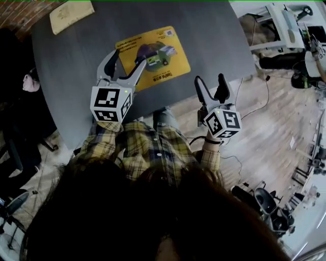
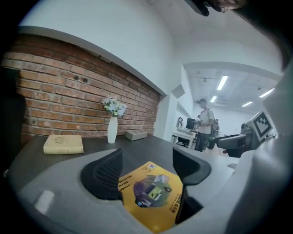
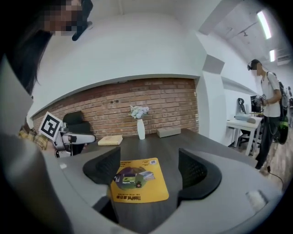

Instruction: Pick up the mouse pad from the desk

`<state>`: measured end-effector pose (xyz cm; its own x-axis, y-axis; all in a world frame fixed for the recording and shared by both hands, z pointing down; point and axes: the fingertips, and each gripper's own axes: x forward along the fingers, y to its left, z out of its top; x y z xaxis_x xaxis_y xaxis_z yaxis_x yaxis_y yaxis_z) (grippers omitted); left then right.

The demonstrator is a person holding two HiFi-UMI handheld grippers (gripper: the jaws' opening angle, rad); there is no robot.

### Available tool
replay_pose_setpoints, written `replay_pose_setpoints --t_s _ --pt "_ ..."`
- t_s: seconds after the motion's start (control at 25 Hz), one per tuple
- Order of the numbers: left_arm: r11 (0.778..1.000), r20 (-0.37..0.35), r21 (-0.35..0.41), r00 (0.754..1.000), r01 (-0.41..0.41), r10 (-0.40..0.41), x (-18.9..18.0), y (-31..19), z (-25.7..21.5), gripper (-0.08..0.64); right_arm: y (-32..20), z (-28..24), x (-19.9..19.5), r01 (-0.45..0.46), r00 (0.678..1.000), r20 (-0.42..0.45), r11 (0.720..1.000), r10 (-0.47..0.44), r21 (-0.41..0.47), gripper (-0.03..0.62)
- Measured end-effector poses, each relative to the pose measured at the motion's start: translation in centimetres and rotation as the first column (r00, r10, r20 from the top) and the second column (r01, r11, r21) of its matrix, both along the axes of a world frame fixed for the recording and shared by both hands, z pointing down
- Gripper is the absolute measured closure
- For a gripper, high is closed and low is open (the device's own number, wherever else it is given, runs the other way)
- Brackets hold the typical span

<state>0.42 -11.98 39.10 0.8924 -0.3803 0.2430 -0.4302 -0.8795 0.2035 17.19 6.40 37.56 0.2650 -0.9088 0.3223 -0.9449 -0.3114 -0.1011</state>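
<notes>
Jaws on both grippers stand wide apart, and I see nothing gripped in either.

Left gripper (image 1: 131,56): in its own view the pads frame the mouse pad (image 2: 153,194), which lies on the table beyond them, not between them. From the head view these jaws sit over the mouse pad's near left part; I cannot tell whether they touch it.

Right gripper (image 1: 209,79): it is held off the table's near edge, to the right of the mouse pad and apart from it. In its own view the jaws are empty.

Table (image 1: 204,30): dark top, standing against a brick wall (image 3: 114,103).

Mouse pad (image 1: 163,51): yellow, with a printed picture at its centre. It lies flat on the table, close to the near edge.

Book (image 1: 71,15): tan, lying flat at the far left of the table, well apart from the mouse pad.

Box (image 3: 168,132): grey, lying at the wall side of the table.

Vase (image 3: 141,129): white, upright, holding flowers, between book and box.
</notes>
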Motion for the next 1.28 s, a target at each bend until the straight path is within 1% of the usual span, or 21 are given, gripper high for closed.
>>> replay_pose_setpoints --t_s 0.16,0.28,0.44,0.6,0.88,0.96,1.04,1.12,1.28 --pt "0.993 0.007 0.009 0.993 0.116 -0.116 1.8 -0.6 -0.3 0.222 -2.7 0.0 3.4 0.128 0.992 0.004 0.992 -0.128 -0.002 0.216" --pt "0.978 0.02 0.017 0.978 0.208 -0.209 2.8 -0.6 -0.6 0.222 -4.6 -0.2 5.6 0.232 0.973 0.011 0.973 -0.232 0.0 0.216" --pt "0.937 0.036 0.033 0.936 0.349 -0.35 2.7 -0.2 -0.9 0.222 -7.3 0.0 7.3 0.377 0.926 0.02 0.926 -0.377 0.004 0.216" --pt "0.892 0.053 0.049 0.891 0.448 -0.451 2.0 0.6 -0.9 0.222 -9.1 0.4 7.6 0.484 0.875 0.033 0.875 -0.484 0.012 0.216" --pt "0.833 0.079 0.065 0.829 0.549 -0.553 0.6 1.3 -1.0 0.222 -11.2 1.5 6.7 0.593 0.803 0.064 0.805 -0.593 0.024 0.216" --pt "0.822 0.081 0.068 0.818 0.566 -0.57 0.4 1.2 -1.1 0.222 -11.7 1.7 6.2 0.614 0.786 0.069 0.789 -0.614 0.024 0.216" --pt "0.817 0.081 0.07 0.813 0.573 -0.577 0.4 1.1 -1.0 0.222 -12.2 1.9 6.0 0.626 0.776 0.072 0.779 -0.626 0.023 0.218" --pt "0.817 0.082 0.07 0.813 0.573 -0.577 0.5 0.8 -0.9 0.222 -12.6 2.1 5.9 0.631 0.772 0.072 0.775 -0.631 0.02 0.217" --pt "0.826 0.081 0.07 0.822 0.56 -0.564 0.7 -0.1 -0.7 0.222 -13.3 2.2 5.9 0.624 0.779 0.073 0.781 -0.623 0.016 0.218"
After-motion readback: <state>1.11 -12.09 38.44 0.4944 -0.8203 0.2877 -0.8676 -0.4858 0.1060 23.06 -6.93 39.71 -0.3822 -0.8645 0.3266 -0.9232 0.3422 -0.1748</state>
